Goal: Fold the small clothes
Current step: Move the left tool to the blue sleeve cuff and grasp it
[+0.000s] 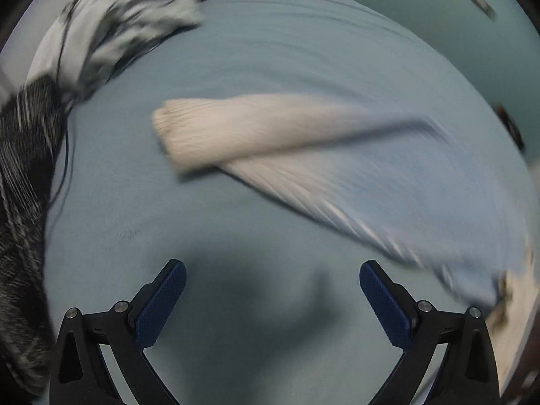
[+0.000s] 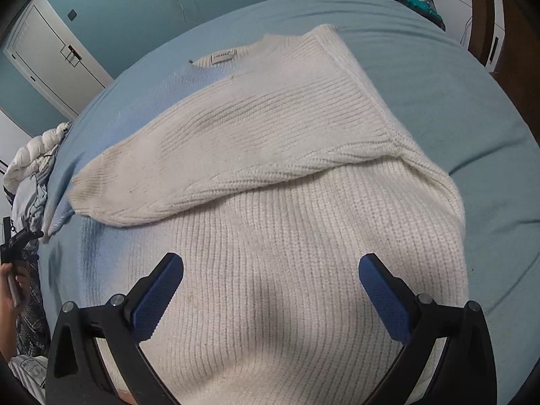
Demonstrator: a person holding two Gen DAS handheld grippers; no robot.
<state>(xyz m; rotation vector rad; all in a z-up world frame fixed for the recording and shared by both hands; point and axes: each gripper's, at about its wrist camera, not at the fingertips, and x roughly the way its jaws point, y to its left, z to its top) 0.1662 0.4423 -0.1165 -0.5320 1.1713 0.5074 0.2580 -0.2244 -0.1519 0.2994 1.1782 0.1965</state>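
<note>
Sweater [image 2: 303, 236] sleeve [image 2: 202, 155] lies crosswise, cuff apparently pointing left.

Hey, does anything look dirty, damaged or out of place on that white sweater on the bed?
Yes. The white sweater has faint greyish smudges on the sleeve folded across its front, and the cuff looks slightly yellowed. No holes or tears are visible. Both grippers, left and right, are open and hold nothing.

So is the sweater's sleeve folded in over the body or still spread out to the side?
Folded in. In the right wrist view the sleeve lies diagonally across the white sweater, its cuff reaching the far edge.
</note>
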